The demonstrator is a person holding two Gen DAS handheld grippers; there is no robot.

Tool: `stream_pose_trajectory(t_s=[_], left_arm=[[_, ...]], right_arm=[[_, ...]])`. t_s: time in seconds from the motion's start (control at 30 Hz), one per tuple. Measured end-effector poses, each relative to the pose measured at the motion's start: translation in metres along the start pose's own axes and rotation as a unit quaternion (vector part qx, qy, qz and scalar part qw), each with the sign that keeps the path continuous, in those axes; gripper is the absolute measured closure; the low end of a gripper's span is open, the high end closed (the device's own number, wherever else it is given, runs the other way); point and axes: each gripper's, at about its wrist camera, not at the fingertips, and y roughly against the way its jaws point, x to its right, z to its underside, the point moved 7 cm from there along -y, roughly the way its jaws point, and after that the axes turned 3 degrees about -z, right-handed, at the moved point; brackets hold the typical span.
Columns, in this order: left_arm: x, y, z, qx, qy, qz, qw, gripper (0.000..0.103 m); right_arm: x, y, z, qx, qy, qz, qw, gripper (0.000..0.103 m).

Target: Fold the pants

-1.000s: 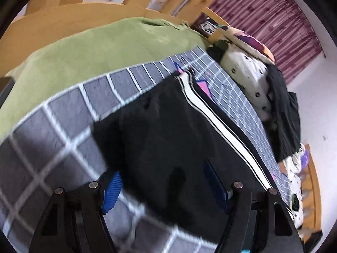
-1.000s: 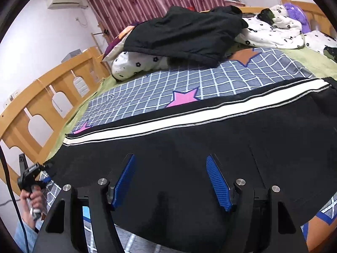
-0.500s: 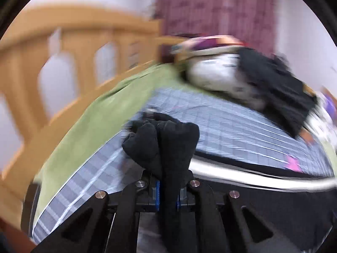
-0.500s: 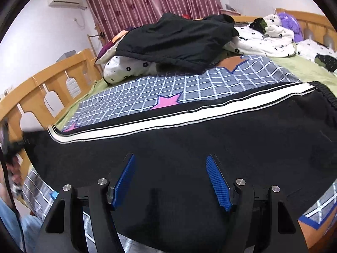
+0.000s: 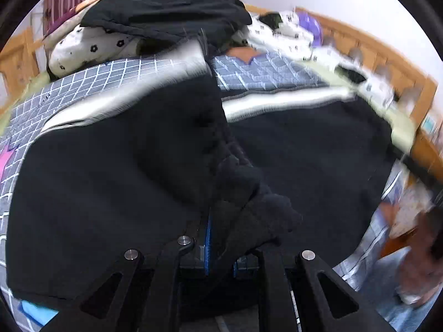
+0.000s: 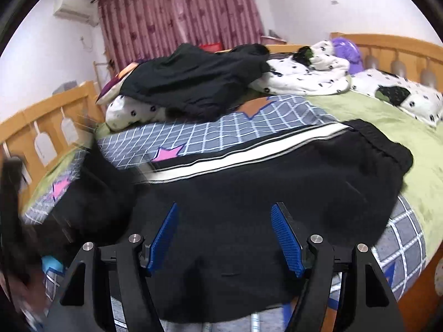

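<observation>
the black pants (image 6: pixel 277 182) with a white side stripe (image 6: pixel 249 155) lie across the checked blanket (image 6: pixel 221 132) on the bed, the waistband (image 6: pixel 382 144) toward the green sheet (image 6: pixel 373 110). the left gripper (image 5: pixel 218 238) has its fingers (image 5: pixel 207 235) clamped on a bunched cuff of the pants; a second ago they stood apart over the flat leg, and half a second ago they were already pinched on the cloth near the wooden bed rail. since then that end has been carried across, so one leg now rises as a dark fold over the rest of the pants in the left wrist view, the stripe bending up with it, and the pile of black clothing (image 5: pixel 166 8) and spotted quilt (image 5: pixel 91 47) has come into sight behind. the right gripper (image 6: pixel 225 235) hovers over the middle of the pants, its blue fingers (image 6: pixel 286 240) apart with nothing between them, as before; in its view the lifted leg now shows as a blurred dark mass at the left edge.
</observation>
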Motion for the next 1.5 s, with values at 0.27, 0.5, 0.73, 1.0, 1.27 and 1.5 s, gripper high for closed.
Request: stream_pose_trajectory(t_s=[0.27, 0.5, 0.73, 1.0, 1.27, 1.5], left_arm=[[-0.031, 0.058, 0.018, 0.038, -0.004, 0.047, 0.9982, 0.036], [-0.150, 0.092, 0.073, 0.035, 0.098, -0.029, 0.9941, 0.030], [-0.196, 0.090, 0.106, 0.011, 0.130, -0.060, 0.9896, 0.030], [-0.195, 0.066, 0.082, 0.010, 0.084, -0.128, 0.9881, 0.028], [-0.217, 0.070, 0.088, 0.024, 0.155, -0.080, 0.9844, 0.028], [-0.219, 0.064, 0.085, 0.020, 0.139, -0.085, 0.9864, 0.028]], right_arm=[[0.000, -0.012, 0.006, -0.031, -0.023, -0.032, 0.999, 0.034], [-0.068, -0.026, 0.014, -0.076, -0.008, -0.125, 0.989, 0.034], [-0.112, -0.053, 0.022, -0.120, -0.023, -0.157, 0.980, 0.034], [-0.124, -0.068, 0.040, -0.164, -0.023, -0.124, 0.978, 0.065], [-0.124, -0.094, 0.054, -0.202, -0.042, -0.120, 0.971, 0.052], [-0.131, -0.078, 0.033, -0.146, -0.003, -0.113, 0.983, 0.087]])
